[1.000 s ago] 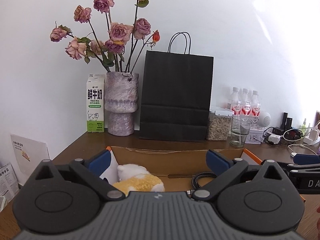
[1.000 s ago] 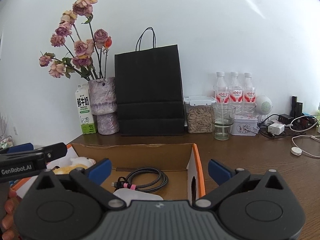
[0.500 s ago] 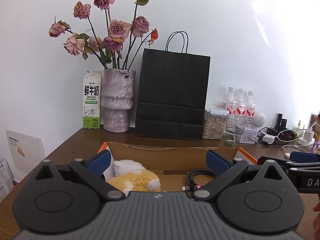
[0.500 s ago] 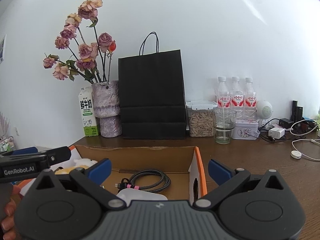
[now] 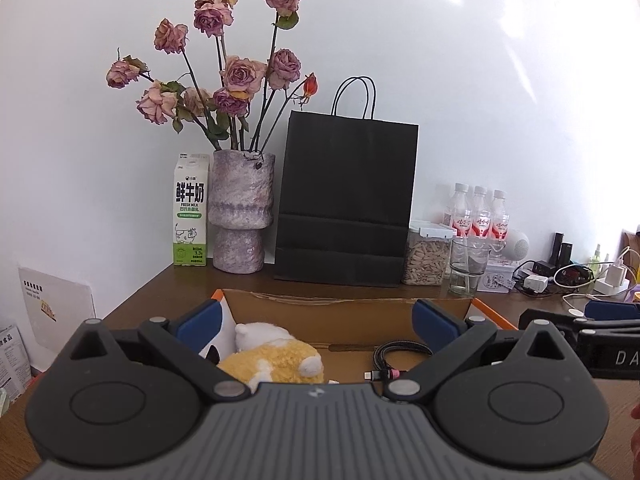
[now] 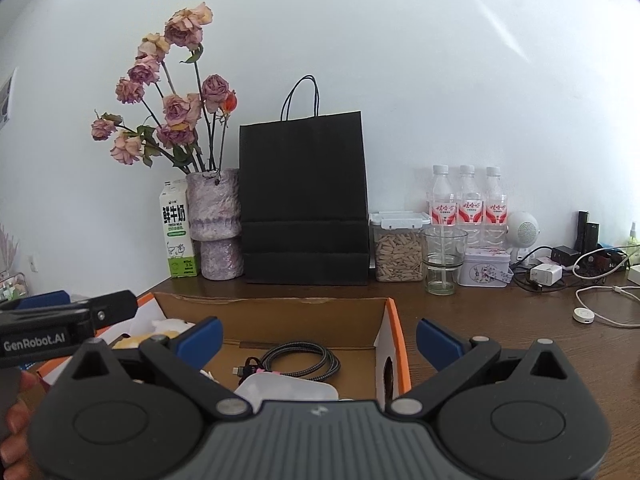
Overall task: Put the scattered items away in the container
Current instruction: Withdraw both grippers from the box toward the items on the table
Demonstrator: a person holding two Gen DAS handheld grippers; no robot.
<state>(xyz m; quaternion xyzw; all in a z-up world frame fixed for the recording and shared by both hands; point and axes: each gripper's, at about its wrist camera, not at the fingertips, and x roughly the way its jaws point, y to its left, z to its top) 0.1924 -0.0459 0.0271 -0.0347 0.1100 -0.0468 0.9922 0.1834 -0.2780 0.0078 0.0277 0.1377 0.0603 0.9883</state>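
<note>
the left gripper (image 5: 316,322) is held level above the near edge of the cardboard box (image 5: 344,312), looking straight across the desk toward the wall. its jaws stand wide apart with nothing between them. just below and inside its left blue pad lies the yellow and white plush toy (image 5: 272,356), resting on the box floor. under its right pad sits the coiled black cable (image 5: 400,354), also inside the box, its plug end pointing toward the toy.

the right gripper (image 6: 320,338) is held level too, just beside the other one, its jaws likewise spread wide and empty. between them and a little below lie the cable (image 6: 300,358) and a white flat object (image 6: 286,390), nearest the gripper body, partly hidden by it. the box's orange-edged right wall (image 6: 394,344) stands just inside the right pad, so that pad hangs outside the box over the wooden desk (image 6: 500,308). beyond the left pad, the other gripper's black finger crosses the view, and fingertips of the person's left hand (image 6: 14,424) show at the lower left edge.

far ahead of both sets of jaws, against the wall, stand a black paper bag (image 5: 346,204), a vase of dried roses (image 5: 242,210) and a milk carton (image 5: 190,210).
</note>
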